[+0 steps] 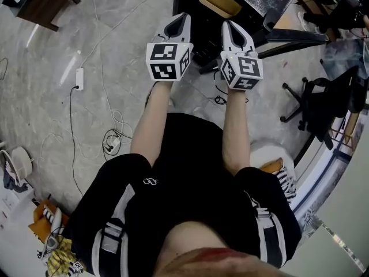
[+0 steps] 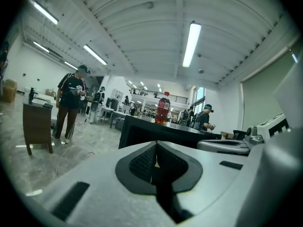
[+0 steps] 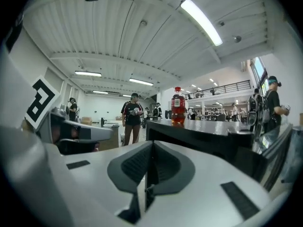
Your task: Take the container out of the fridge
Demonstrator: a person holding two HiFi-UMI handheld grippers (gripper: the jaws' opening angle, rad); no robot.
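Observation:
Both grippers are held out side by side above the floor, in front of a low black cabinet. Its front shows in the left gripper view as the black cabinet and in the right gripper view as the black cabinet; I cannot tell if it is the fridge. My left gripper is shut with nothing in it, its pads pressed together at the left gripper. My right gripper is shut and empty too, also seen as the right gripper. No container is visible.
A red bottle stands on the cabinet top, also seen as the red bottle. A tan tray-like object lies there. An office chair is at the right. Cables and a power strip lie on the floor. A person stands at the left.

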